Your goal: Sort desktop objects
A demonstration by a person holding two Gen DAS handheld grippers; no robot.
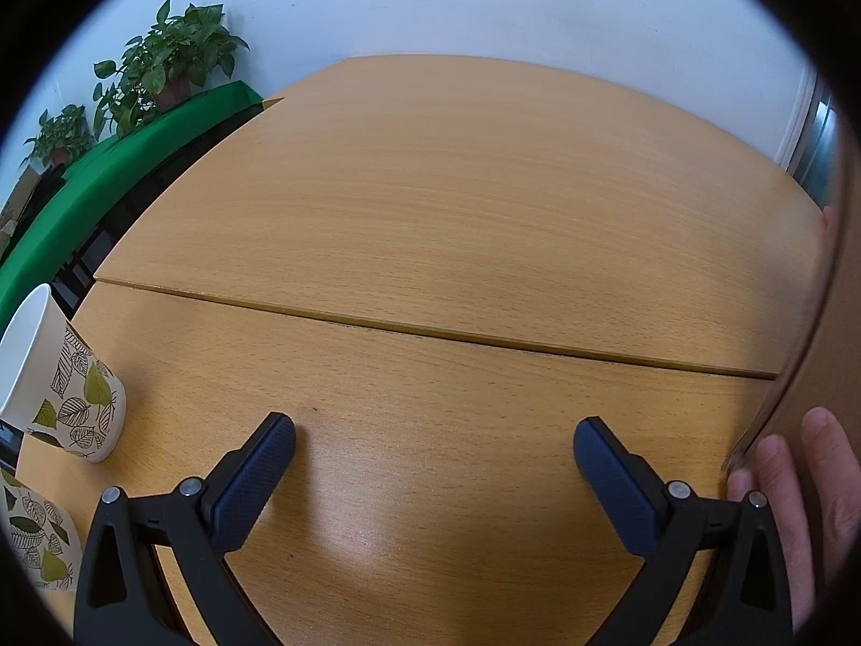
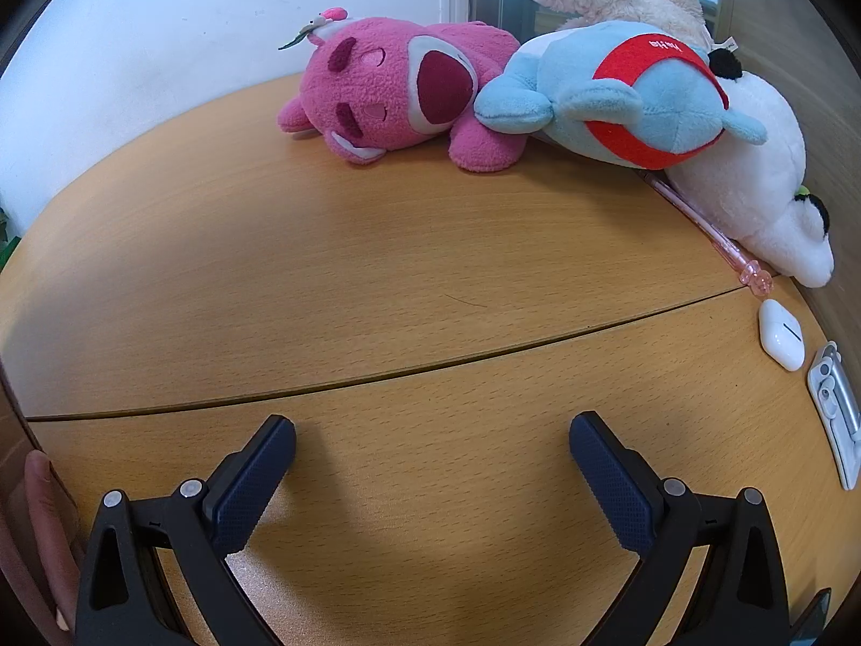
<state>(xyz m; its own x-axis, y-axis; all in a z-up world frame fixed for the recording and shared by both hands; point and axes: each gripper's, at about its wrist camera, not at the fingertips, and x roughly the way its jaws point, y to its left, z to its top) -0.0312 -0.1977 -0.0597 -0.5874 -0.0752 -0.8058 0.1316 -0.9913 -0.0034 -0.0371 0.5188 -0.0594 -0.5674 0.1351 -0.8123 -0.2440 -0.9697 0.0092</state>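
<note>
Your left tongs (image 1: 433, 444) and right tongs (image 2: 432, 444) both gape wide, empty, above bare worktop (image 1: 457, 204).

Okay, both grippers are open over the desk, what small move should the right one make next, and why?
Probably ease the right gripper forward and right toward the white earbud case. It is open and empty, and the case lies alone on the desk, apart from the plush toys.

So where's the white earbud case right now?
Right wrist view, far right on the table: the earbud case lies between the pink pen tip and a white clip.
</note>
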